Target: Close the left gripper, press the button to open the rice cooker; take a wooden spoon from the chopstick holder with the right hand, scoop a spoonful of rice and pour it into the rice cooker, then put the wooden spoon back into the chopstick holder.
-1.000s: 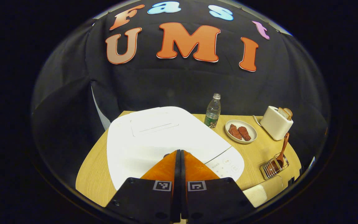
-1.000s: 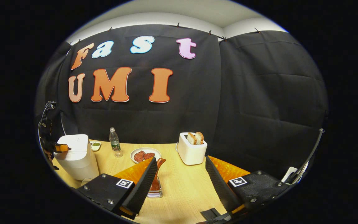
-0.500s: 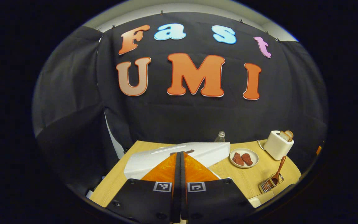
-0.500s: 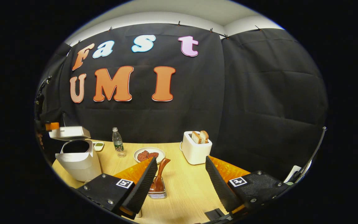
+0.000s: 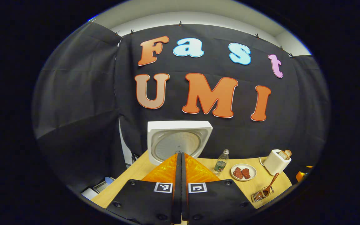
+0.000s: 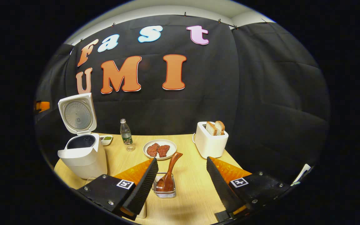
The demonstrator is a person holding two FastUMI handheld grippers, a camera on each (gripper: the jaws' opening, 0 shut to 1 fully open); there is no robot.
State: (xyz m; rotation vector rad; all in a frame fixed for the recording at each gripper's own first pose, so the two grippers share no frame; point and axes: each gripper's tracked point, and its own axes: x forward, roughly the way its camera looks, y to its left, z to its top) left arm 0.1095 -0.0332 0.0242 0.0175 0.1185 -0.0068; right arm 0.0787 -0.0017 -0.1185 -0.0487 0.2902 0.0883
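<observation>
In the right gripper view, the rice cooker stands at the table's left end, lid upright and dark pot exposed; the left gripper view gives the lid's underside. The left gripper has its fingers pressed together, empty. The wooden spoon leans in the chopstick holder, just ahead of the right gripper, whose fingers are spread wide.

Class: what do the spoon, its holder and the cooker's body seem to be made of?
Spoon: wood, by its reddish-brown colour, smooth and glossy. Holder: probably metal wire, thin bright bars with gaps. Cooker: likely plastic, a plain white matte shell.
</observation>
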